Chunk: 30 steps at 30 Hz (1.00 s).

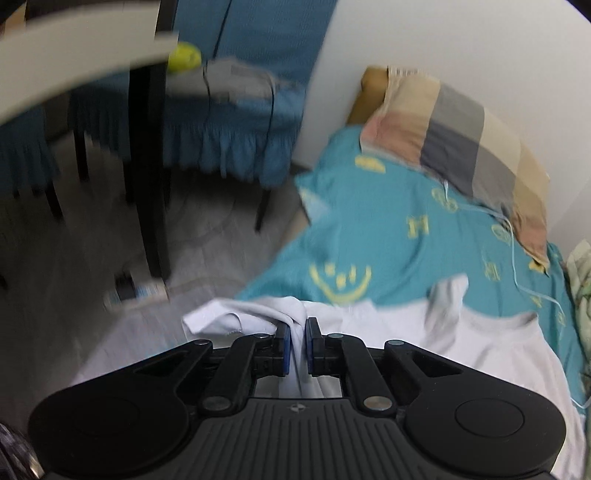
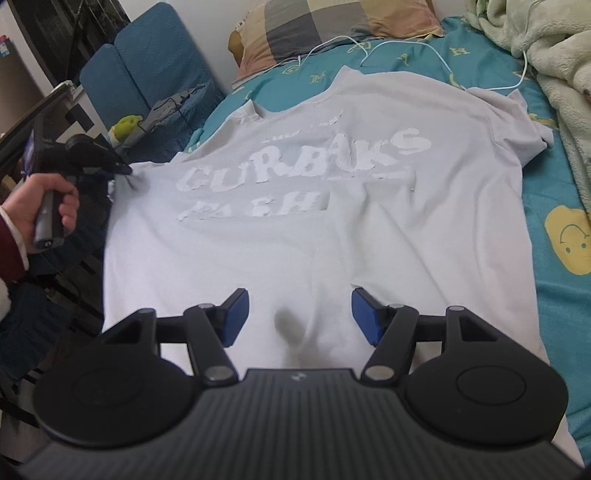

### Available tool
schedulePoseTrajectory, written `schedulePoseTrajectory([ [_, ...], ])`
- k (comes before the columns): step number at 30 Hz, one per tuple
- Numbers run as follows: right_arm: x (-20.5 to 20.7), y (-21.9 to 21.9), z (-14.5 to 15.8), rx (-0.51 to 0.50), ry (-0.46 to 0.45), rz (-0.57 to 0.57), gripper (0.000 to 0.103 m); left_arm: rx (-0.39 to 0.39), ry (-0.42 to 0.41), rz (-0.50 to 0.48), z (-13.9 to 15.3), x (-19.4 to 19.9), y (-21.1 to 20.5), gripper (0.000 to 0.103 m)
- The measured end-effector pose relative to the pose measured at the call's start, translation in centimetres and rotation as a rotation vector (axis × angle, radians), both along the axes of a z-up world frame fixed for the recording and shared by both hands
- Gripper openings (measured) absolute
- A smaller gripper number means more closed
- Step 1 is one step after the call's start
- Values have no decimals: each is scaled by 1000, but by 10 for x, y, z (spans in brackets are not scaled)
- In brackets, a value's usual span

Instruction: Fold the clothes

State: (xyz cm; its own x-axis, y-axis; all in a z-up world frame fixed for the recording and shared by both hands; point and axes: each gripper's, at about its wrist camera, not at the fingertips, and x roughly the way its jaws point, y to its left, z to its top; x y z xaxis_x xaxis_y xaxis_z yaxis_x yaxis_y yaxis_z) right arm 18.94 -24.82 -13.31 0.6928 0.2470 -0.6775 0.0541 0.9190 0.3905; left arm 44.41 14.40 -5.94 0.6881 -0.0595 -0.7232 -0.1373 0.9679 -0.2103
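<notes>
Teal-sheeted bed carrying the white T-shirt, lying spread flat and print-up, below the checked pillow and beside the pale green blanket. Looking soft, light and limp, likely sagging and creasing wherever lifted, so best taking hold at a sleeve, shoulder or hem edge. Left tool pinching a bunched fold at the shirt's sleeve side, right tool hovering spread over the lower cloth, gripping nothing.

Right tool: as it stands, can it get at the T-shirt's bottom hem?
Probably yes. The right tool is open just above the white T-shirt near its lower edge, with only flat fabric between the pads; the left tool grips the far side edge.
</notes>
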Motion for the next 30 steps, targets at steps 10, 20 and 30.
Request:
schedulePoseTrajectory([
  [10,13,-19,3,-26,-45,-76,64,13,2,-39,-30,-8,-6,40],
  [20,9,-49,22,-62,-114,-175,64,110,-84,-111,33,-149,-56,74],
  [30,8,-75,24,-201,-86,-239,64,186,-103,-262,157,-353,-193,83],
])
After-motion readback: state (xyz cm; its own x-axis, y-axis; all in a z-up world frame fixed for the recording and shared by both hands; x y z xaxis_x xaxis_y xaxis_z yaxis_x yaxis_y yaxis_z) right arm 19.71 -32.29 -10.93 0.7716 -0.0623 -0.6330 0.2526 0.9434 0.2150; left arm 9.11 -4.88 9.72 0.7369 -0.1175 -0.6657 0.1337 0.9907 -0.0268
